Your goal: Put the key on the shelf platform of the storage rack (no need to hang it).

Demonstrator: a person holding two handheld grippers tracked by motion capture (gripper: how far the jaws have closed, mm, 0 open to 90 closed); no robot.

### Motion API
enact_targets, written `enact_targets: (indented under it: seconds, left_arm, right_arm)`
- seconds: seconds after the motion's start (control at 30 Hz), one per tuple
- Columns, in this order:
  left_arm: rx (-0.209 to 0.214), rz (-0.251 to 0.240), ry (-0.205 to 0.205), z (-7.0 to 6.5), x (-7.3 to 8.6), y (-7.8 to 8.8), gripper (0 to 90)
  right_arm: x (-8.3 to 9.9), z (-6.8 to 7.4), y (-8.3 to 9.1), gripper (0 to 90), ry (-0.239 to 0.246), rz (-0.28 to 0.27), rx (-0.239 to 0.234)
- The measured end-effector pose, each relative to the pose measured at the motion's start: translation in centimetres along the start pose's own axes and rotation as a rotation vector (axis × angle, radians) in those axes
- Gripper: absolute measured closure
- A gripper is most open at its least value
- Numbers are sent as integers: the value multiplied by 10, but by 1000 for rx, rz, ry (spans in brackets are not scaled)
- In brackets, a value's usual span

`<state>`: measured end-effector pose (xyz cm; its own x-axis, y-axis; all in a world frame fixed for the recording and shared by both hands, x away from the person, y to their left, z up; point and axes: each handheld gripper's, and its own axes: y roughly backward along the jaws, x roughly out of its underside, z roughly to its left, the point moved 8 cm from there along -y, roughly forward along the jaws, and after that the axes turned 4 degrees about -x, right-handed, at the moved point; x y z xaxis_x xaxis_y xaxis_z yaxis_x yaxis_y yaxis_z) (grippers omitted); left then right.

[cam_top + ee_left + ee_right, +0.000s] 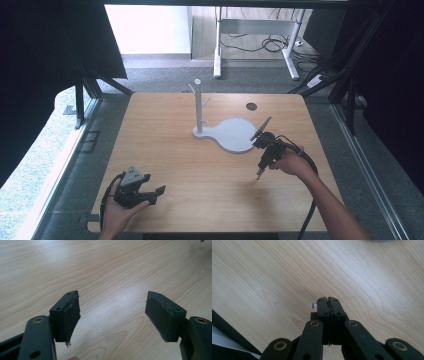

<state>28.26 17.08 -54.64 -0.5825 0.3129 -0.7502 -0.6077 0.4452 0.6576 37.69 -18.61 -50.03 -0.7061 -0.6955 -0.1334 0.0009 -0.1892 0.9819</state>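
Note:
A white stand [198, 107] with a thin upright pole, short pegs and a flat oval base [235, 136] sits on the wooden table [165, 150], right of centre at the back. My left gripper [156, 195] rests low at the table's front left, held in a hand. Its jaws stand wide open, with only bare wood between them in the left gripper view [112, 315]. My right gripper [259, 174] hangs just in front of the oval base, tips pointing down at the table. Its jaws [328, 300] are pressed together with nothing visible between them.
A round dark hole [251, 106] lies in the tabletop behind the base. The table's dark edge [227, 330] crosses the lower left of the right gripper view. Black frame struts [350, 85] flank the table, and a desk's legs and cables [270, 42] stand beyond.

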Motion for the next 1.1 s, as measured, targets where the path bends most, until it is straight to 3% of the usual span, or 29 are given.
enact_targets:
  seconds: [0.33, 0.47, 1.1]
  left_arm:
    - [-2, -5, 3, 1, 0, 1, 282]
    - [40, -21, 15, -3, -3, 4, 282]
    - [28, -17, 8, -3, -3, 4, 282]
  right_arm:
    - [-14, -1, 3, 894, -1, -21, -9]
    - [-19, -2, 5, 894, -1, -28, -9]
    - [-42, -5, 20, 895, 3, -55, -1]
